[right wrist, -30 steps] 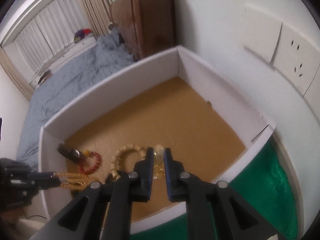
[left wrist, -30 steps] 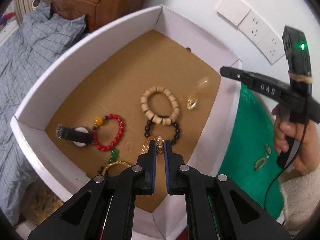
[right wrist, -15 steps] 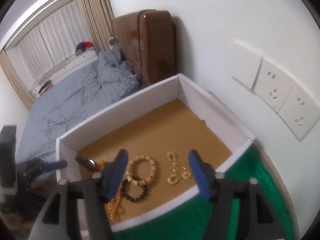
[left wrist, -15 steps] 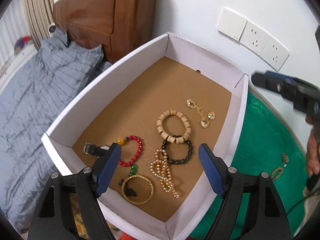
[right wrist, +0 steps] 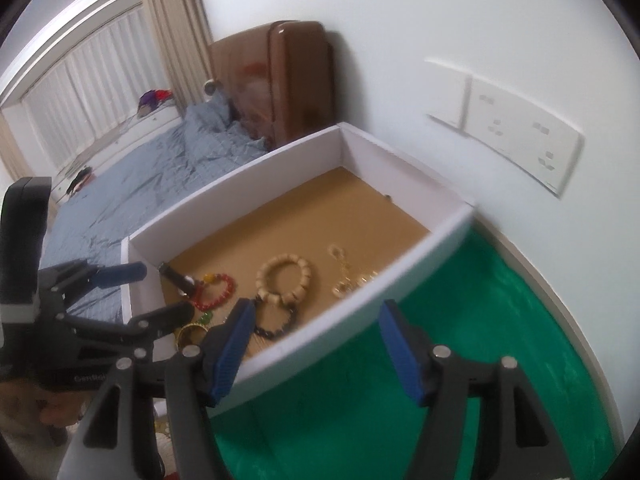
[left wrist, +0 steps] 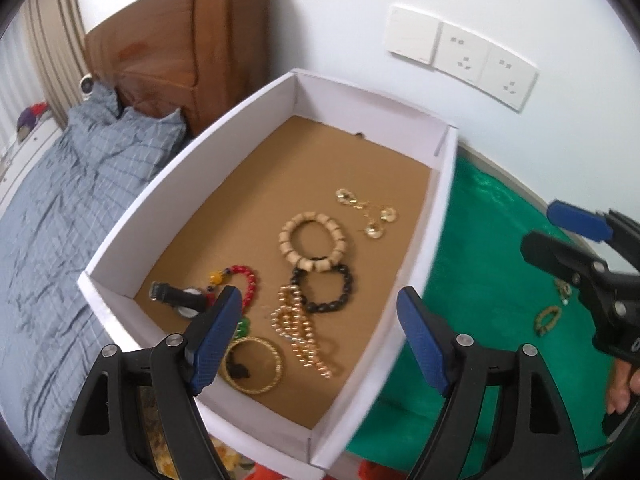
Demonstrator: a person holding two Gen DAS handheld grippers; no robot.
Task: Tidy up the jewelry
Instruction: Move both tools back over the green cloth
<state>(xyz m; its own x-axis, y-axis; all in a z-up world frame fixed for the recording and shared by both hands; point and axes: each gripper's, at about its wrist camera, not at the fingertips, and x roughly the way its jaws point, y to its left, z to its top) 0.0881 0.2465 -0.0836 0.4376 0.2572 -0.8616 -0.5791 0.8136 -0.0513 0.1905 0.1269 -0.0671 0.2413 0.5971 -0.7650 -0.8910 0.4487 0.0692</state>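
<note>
Left wrist view: white box [left wrist: 132, 216] with a brown floor, seen at centre, on a green cloth [left wrist: 496, 240]. Laid inside: wooden bead bracelet [left wrist: 313, 240] at centre; black bead bracelet [left wrist: 323, 290] touching it at 6 o'clock; gold earrings [left wrist: 366, 212] at 2 o'clock; pearl strand [left wrist: 300, 330]; gold bangle [left wrist: 253, 364]; red bead bracelet [left wrist: 246, 286]; watch [left wrist: 176, 298] at 9 o'clock. Left gripper [left wrist: 320, 338] is held above, fingers spread wide, nothing pinched.

Right wrist view: same box at 10 o'clock. Right gripper [right wrist: 316, 346] is seen with fingers parted, empty, over the box's near wall and the cloth.
</note>
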